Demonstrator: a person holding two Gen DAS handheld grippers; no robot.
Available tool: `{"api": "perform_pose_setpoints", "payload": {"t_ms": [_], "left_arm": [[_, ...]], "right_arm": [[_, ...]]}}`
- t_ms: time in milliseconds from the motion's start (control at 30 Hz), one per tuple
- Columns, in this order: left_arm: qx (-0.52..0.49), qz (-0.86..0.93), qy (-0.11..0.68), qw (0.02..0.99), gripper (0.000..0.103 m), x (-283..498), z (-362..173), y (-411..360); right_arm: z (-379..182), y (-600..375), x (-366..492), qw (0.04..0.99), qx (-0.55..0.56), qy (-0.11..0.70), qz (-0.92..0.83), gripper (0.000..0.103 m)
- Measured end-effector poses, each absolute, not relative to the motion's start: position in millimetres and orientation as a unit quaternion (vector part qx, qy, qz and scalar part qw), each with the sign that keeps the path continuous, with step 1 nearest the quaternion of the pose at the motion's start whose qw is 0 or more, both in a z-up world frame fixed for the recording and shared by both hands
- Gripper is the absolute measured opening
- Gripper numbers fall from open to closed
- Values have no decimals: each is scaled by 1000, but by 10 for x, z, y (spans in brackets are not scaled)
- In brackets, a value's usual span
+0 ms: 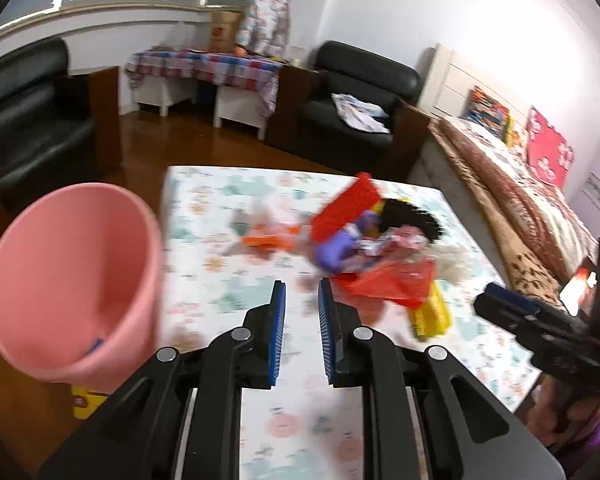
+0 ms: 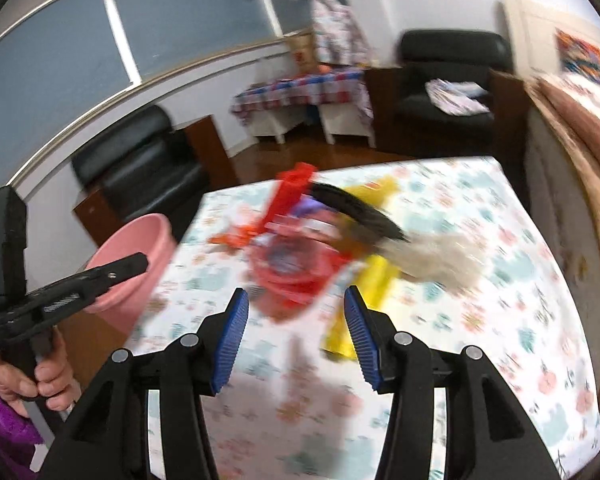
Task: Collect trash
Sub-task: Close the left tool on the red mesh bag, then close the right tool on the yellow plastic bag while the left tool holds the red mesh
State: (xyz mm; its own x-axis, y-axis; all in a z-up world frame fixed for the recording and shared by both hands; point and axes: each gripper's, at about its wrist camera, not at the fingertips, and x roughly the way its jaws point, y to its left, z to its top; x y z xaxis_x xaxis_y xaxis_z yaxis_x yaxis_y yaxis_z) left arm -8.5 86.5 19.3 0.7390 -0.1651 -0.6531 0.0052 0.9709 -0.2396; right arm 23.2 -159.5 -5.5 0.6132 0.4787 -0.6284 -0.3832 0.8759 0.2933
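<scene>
A blurred heap of trash lies on the flower-patterned tabletop: a red plastic bag, a red studded block, a purple piece, an orange wrapper, a yellow pack and a black tuft. My left gripper hovers just short of the heap, its jaws a narrow gap apart with nothing between them. My right gripper stands open and empty in front of the red bag, with the yellow pack to its right. A pink bucket stands at the table's left edge.
A small blue scrap lies inside the bucket. A beige fluffy clump sits right of the heap. A hand in a purple sleeve holds the left gripper. Black armchairs, a checked-cloth side table and a bed surround the table.
</scene>
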Motion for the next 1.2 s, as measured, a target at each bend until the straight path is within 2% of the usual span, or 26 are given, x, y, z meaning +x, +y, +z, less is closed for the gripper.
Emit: {"api": "perform_pose_setpoints", "payload": {"t_ms": [100, 167, 700, 733, 867, 967, 1200], "left_arm": [[-104, -71, 366, 922, 20, 23, 208, 636], [-99, -82, 370, 920, 37, 93, 204, 493], [-48, -30, 412, 909, 37, 572, -114, 27], [-48, -27, 413, 909, 36, 582, -131, 25], [-50, -18, 417, 908, 14, 571, -187, 60], [-47, -12, 418, 907, 4, 532, -217, 101], [-67, -10, 406, 911, 3, 335, -127, 290]], "right_arm": [[-145, -1738, 275, 894, 81, 378, 227, 49], [-177, -1804, 300, 893, 85, 381, 225, 49], [-397, -1871, 443, 884, 99, 399, 224, 49], [-410, -1885, 448, 883, 101, 400, 224, 49], [-439, -1901, 488, 878, 111, 406, 228, 49], [-460, -1881, 519, 874, 112, 411, 231, 49], [-474, -1728, 629, 867, 99, 428, 237, 49]]}}
